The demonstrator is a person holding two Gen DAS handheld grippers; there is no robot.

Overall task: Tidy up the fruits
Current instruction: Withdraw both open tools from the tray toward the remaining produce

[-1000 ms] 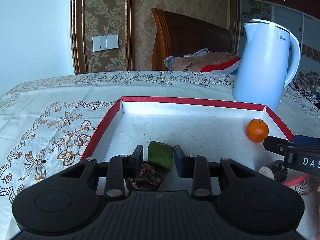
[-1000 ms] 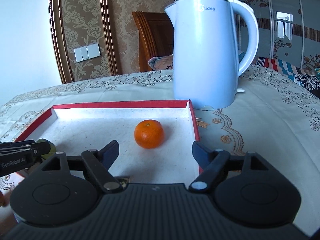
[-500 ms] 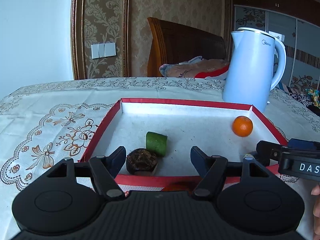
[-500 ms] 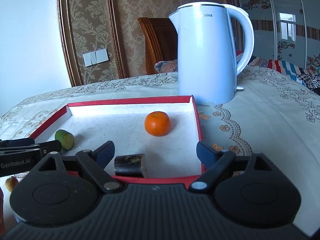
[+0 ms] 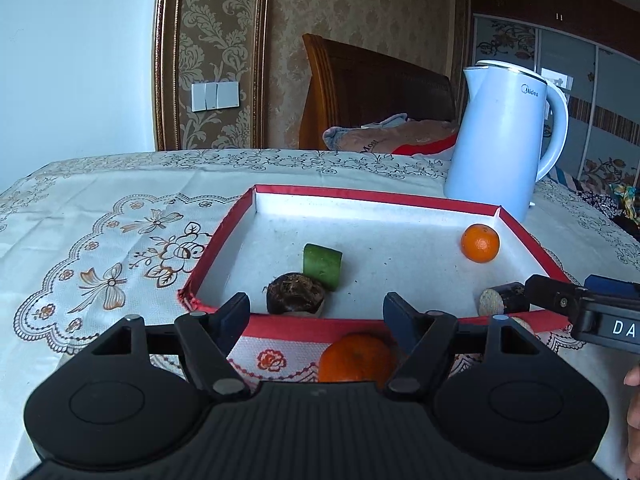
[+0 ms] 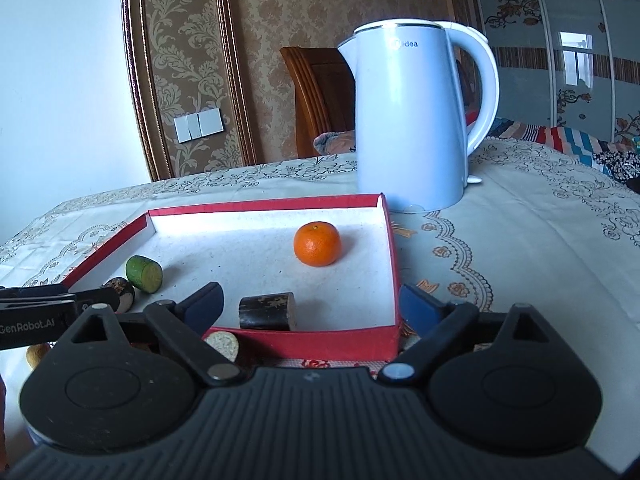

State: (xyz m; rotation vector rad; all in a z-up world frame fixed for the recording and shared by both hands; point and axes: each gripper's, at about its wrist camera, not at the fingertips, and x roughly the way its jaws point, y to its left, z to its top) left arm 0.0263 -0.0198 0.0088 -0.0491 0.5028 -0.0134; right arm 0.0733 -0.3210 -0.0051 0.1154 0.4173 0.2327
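left gripper (image 5: 316, 314): fingers spread wide, holding nothing | right gripper (image 6: 310, 304): fingers spread wide, holding nothing

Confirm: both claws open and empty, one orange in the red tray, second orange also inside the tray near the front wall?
Not quite. The second orange lies outside the red tray, on the tablecloth in front of its front wall, as the left wrist view shows. The rest holds: left claw and right claw open and empty, one orange in the tray.
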